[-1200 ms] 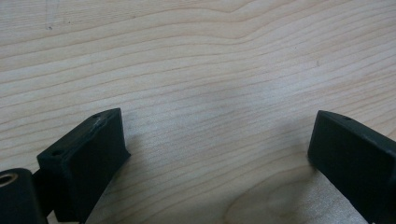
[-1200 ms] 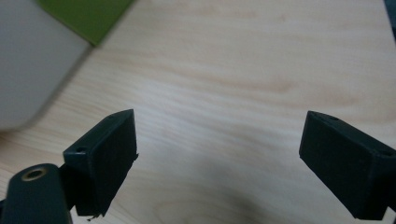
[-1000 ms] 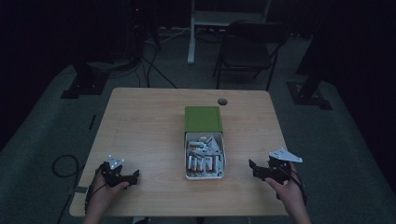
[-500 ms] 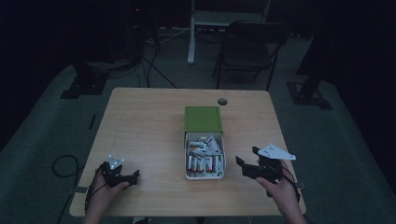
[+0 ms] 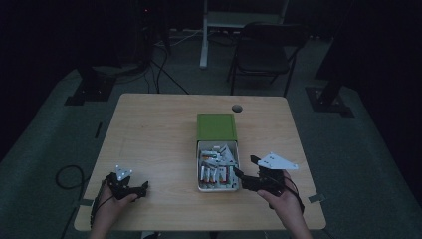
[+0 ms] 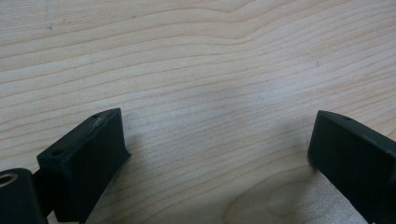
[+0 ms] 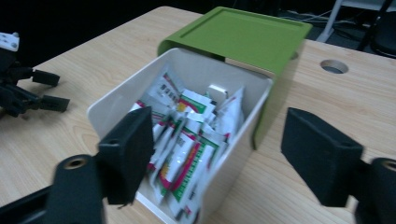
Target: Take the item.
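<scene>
While the high view looks down on the wooden table (image 5: 149, 134), white box (image 5: 217, 186) of packets (image 5: 215, 167) mid-table, green lid (image 5: 216, 126) behind it, right gripper (image 5: 245, 175) just beside the box, jaws apart and just closing on nothing, left gripper (image 5: 143, 189) well apart near the table's corner, left gripper view, jaws wide apart over bare wood, right gripper view, jaws straddling the box's near corner.

Black tongs (image 5: 246, 175), blocky jaws, grey three-cornered plate, trailing cable.

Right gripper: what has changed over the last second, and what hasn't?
The right gripper moved left to the white box of sachets, its jaws closing somewhat, nothing gripped. The left gripper, box and green lid stayed put.
</scene>
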The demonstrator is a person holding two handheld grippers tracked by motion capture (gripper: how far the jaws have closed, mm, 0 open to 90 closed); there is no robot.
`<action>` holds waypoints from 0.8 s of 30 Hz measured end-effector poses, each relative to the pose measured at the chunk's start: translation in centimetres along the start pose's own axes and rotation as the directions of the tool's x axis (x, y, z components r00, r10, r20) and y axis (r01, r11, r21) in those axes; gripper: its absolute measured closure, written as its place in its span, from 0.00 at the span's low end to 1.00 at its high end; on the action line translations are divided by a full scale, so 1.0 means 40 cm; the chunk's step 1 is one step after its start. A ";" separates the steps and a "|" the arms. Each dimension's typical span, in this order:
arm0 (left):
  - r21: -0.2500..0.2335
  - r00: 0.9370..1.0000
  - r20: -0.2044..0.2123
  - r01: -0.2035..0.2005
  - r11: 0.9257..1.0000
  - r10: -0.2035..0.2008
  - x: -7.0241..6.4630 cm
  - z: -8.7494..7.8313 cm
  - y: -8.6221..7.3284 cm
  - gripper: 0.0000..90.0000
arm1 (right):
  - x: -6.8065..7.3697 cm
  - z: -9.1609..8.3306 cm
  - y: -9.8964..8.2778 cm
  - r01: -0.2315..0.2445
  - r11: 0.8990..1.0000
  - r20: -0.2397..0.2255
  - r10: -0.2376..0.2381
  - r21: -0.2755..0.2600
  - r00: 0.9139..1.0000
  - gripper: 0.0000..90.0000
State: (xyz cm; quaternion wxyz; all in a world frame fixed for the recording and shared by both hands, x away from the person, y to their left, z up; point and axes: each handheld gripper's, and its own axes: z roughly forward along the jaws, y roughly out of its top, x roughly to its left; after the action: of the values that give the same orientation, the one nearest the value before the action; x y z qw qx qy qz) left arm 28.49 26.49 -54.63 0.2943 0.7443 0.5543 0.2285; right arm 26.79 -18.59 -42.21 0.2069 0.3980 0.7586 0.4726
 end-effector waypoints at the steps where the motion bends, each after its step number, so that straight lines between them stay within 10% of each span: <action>1: 0.000 1.000 0.000 0.000 1.000 0.000 0.000 0.000 0.000 0.05 | 0.006 0.004 0.001 0.001 1.000 -0.004 -0.001 0.001 1.000 0.30; 10: 0.000 1.000 0.000 0.000 1.000 0.000 0.000 0.000 0.000 0.05 | 0.049 0.049 0.000 0.014 0.999 -0.057 -0.012 0.030 0.998 0.43; 12: 0.000 1.000 0.000 0.000 1.000 0.000 0.000 0.000 0.000 0.05 | 0.059 0.075 -0.007 0.012 0.997 -0.130 -0.003 0.070 0.992 0.43; 24: 0.000 1.000 0.000 -0.002 1.000 0.002 0.000 0.000 0.000 0.05 | 0.087 0.164 -0.042 0.037 0.991 -0.117 -0.023 0.125 0.993 0.51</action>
State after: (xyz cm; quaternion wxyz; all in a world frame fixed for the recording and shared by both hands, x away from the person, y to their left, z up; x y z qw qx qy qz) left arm 28.50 26.50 -54.63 0.2940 0.7447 0.5537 0.2289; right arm 28.56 -12.60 -46.55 0.1439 0.3708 0.8038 0.4424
